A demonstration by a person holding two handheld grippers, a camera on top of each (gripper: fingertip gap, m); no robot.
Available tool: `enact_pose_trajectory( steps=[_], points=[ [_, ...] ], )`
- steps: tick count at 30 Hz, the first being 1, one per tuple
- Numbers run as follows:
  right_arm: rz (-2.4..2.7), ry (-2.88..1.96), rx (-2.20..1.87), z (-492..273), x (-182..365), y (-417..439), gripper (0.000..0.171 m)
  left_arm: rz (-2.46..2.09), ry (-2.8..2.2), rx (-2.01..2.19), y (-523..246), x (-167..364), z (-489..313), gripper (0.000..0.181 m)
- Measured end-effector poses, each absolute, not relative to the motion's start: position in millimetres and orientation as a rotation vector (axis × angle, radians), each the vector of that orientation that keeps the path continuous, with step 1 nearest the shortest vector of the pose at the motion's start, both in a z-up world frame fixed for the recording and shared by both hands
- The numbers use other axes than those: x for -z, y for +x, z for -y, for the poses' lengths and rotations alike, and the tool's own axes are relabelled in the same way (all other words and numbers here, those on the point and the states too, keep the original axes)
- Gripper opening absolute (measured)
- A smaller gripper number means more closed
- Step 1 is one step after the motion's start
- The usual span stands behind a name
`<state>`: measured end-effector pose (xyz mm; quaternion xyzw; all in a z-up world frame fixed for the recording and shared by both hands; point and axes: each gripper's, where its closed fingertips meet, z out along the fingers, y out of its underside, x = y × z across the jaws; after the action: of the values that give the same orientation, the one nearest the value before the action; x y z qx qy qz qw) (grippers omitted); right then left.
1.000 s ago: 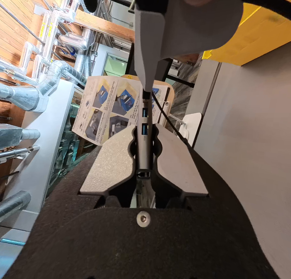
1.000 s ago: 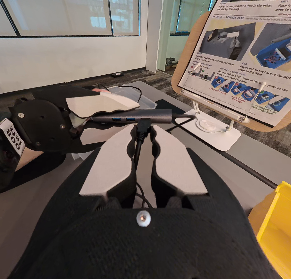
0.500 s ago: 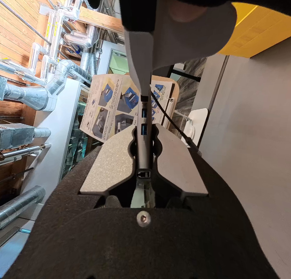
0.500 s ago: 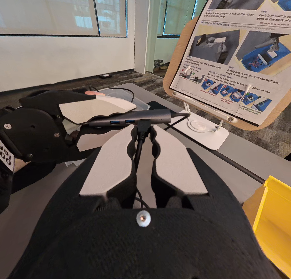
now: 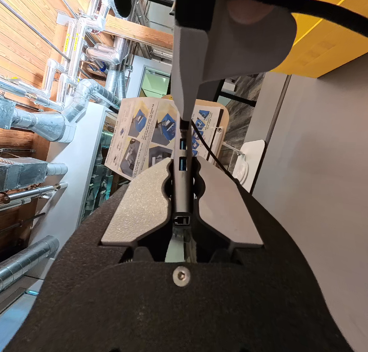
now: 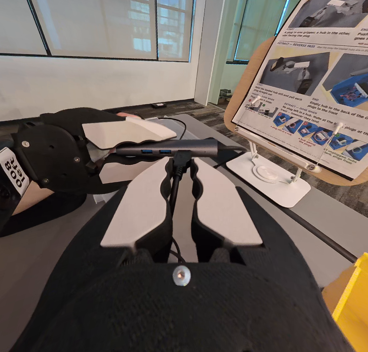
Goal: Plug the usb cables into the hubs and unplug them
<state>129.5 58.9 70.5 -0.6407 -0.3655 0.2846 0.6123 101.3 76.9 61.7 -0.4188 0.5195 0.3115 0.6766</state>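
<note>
2 grippers busy: left gripper [image 6: 127,153] clamped hub [image 6: 179,146] steady, right gripper [image 6: 180,163] pinched plug [image 6: 181,156] at 12 o'clock, seated in port.

A grey table [image 6: 310,209] is seen. A white stand base [image 6: 278,185] rests on it. A yellow bin [image 6: 352,306] is set near that base.

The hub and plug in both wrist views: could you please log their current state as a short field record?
hub: grey bar, held level above the table
left gripper: shut on hub
right gripper: shut on plug
plug: black, seated in a side port
free ports: two blue
background: instruction board on stand
</note>
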Motion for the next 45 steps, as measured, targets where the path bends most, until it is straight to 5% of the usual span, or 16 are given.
enact_pose_trajectory(
  steps=[45],
  points=[
    [0.839, -1.501, -0.551, -54, -70, 134, 0.017, -1.194, -0.892, -0.677, 109, -63, -69, 0.016]
  ],
)
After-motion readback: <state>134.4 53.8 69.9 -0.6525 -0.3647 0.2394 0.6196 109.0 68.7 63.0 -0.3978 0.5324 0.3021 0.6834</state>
